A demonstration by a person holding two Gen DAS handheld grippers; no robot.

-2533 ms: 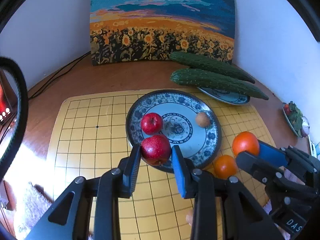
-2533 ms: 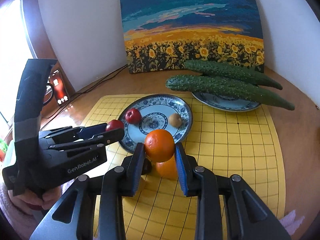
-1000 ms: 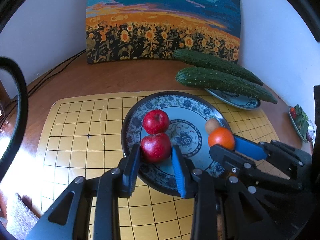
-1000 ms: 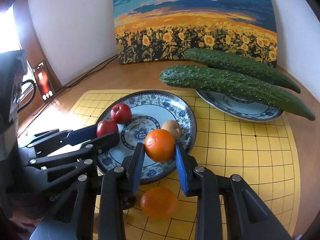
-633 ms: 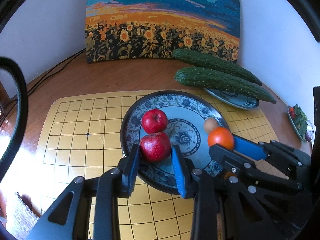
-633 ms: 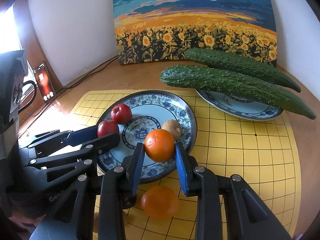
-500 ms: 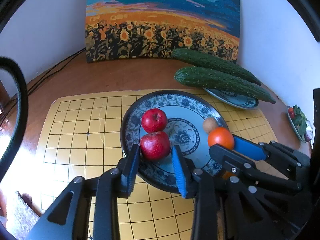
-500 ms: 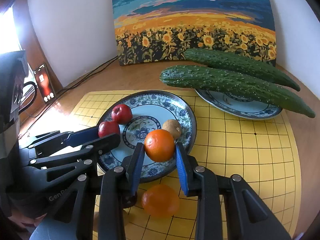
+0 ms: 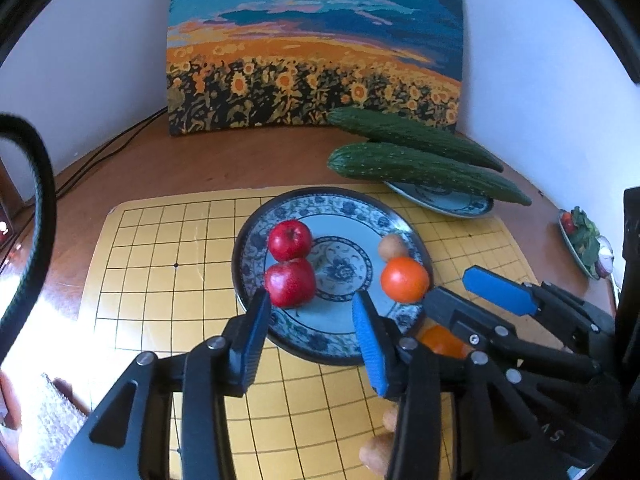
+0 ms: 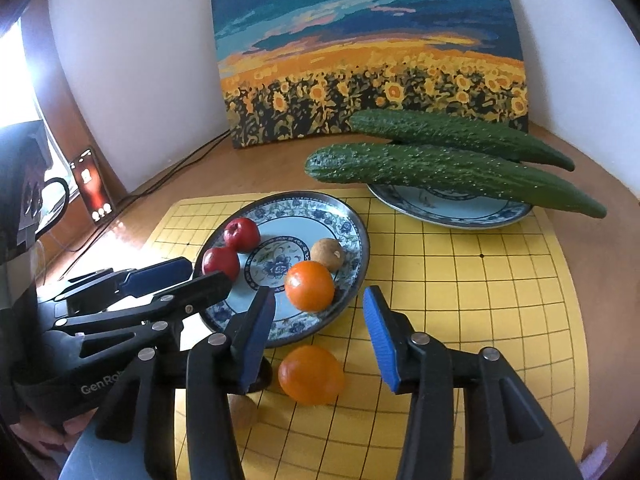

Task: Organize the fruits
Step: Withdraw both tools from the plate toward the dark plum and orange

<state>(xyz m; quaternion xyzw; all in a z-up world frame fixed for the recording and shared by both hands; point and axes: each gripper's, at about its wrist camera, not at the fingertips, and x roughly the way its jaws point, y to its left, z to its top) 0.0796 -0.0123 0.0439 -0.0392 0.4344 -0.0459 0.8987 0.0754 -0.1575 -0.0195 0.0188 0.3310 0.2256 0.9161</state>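
Observation:
A blue patterned plate (image 9: 320, 208) (image 10: 352, 224) on the yellow grid mat holds two red apples (image 9: 289, 283) (image 9: 289, 239), an orange (image 9: 404, 279) (image 10: 309, 286) and a small brown fruit (image 9: 393, 245) (image 10: 327, 254). My left gripper (image 9: 310, 336) is open, just behind the near apple. My right gripper (image 10: 320, 332) is open, just behind the orange on the plate. A second orange (image 10: 311, 374) lies on the mat below the right gripper. Another small brown fruit (image 10: 242, 412) lies beside it.
Two long cucumbers (image 10: 452, 172) rest on a second plate (image 10: 452, 208) at the back right. A sunflower painting (image 9: 316, 48) leans on the wall. Cables and a phone (image 10: 91, 190) are at the left. A small dish (image 9: 580, 240) sits at the far right.
Both grippers have opened. The left one let go of the red apple and the right one let go of the orange; both fruits now rest on the plate.

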